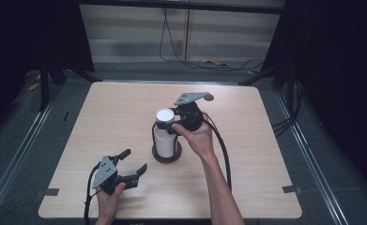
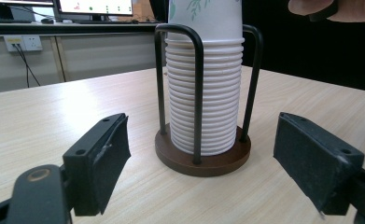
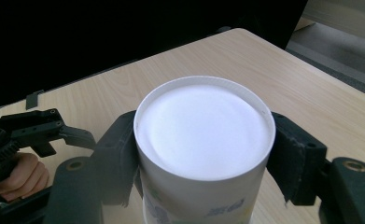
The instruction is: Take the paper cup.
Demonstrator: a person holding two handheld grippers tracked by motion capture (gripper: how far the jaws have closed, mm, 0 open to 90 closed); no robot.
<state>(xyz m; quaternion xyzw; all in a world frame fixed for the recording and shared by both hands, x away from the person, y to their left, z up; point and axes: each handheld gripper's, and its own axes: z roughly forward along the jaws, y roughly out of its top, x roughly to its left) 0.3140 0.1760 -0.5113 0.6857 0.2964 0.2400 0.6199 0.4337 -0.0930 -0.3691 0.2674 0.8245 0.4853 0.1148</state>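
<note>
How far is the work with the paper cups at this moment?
Done: right gripper has its jaws against the top cup. In hand: that cup sits inverted on the cup stack in the holder. Left: probably lifting it free. The left gripper waits open nearby.

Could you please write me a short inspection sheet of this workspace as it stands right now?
Surface: wooden table, tape tabs at its edges.
Job's things: cups stacked upside down in a wire holder at mid table.
Clutter: nothing seen.
Grippers: right gripper has its fingers against the top cup; left gripper open, near the front edge, facing the holder.
Cables: one cable trails from each gripper; more on the floor behind.
Surroundings: dark curtains, monitors on a desk.
</note>
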